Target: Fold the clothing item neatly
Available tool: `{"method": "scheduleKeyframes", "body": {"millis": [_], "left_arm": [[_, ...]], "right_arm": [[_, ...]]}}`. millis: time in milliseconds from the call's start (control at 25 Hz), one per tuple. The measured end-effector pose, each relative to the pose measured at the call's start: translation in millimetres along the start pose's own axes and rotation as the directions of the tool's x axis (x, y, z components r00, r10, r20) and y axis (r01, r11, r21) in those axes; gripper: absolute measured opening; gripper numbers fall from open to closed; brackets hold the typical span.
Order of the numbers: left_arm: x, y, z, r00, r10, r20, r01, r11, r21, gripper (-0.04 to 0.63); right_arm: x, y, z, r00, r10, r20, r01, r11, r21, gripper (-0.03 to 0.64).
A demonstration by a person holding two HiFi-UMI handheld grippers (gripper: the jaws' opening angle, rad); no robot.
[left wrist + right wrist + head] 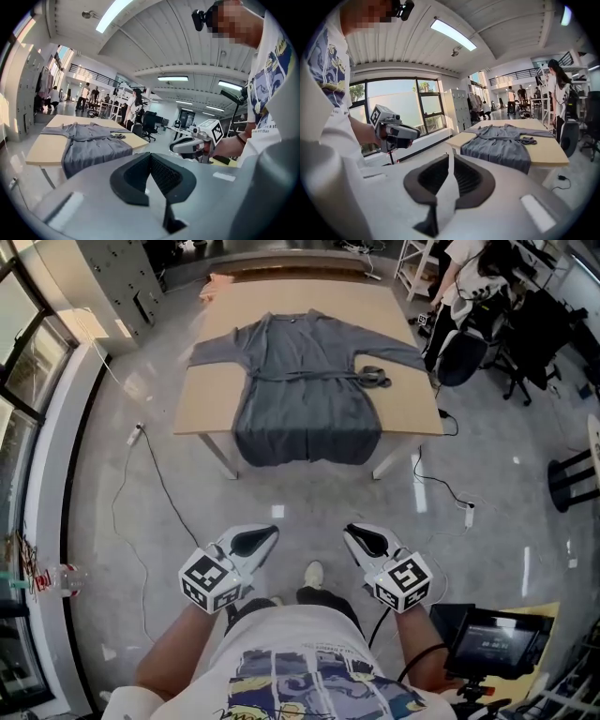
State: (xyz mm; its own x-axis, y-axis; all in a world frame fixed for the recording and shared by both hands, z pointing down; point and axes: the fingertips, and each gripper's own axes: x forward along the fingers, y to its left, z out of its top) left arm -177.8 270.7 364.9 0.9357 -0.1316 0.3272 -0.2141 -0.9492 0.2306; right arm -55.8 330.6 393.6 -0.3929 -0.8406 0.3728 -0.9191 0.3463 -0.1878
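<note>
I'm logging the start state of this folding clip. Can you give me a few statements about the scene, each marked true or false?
1. The grey garment lies spread out on the table with its sleeves out to the sides. True.
2. Its hem hangs over the table's near edge. True.
3. The left gripper is clamped on a sleeve. False: its jaws are together on nothing, and it is held near the person's body, apart from the table.
4. The right gripper is over the tabletop. False: it is above the floor, short of the table, and holds nothing.
5. The garment is folded in half. False: it is fully unfolded.
</note>
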Motion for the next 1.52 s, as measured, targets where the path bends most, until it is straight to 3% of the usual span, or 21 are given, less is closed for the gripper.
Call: {"method": "scheduleKeyframes", "body": {"millis": [240, 520, 880, 1320, 1520], "left_arm": [[56, 31, 1, 0.998, 0.063, -0.003, -0.063, 0.998, -0.011, 0.003], [46, 54, 27, 0.998, 0.054, 0.016, -0.054, 0.998, -0.028, 0.004], [61, 128, 46, 1.0, -0.013, 0.027, 0.014, 1.0, -0.016, 0.005], [79, 193, 58, 0.986, -0.166, 0.022, 0.166, 0.986, -0.006, 0.012], [88, 214, 65, 0.985, -0.174, 0.021, 0.174, 0.985, -0.014, 0.015]], "right_arm": [[30, -61, -12, 0.998, 0.061, -0.022, -0.062, 0.998, -0.018, 0.032], [38, -66, 5, 0.999, 0.018, -0.04, -0.017, 1.0, 0.019, 0.038], [94, -98, 41, 0.996, -0.074, -0.042, 0.075, 0.996, 0.038, 0.038], [143, -122, 70, 0.977, -0.203, -0.063, 0.207, 0.976, 0.064, 0.044], [147, -144, 75, 0.965, -0.254, -0.065, 0.259, 0.961, 0.099, 0.046]]}}
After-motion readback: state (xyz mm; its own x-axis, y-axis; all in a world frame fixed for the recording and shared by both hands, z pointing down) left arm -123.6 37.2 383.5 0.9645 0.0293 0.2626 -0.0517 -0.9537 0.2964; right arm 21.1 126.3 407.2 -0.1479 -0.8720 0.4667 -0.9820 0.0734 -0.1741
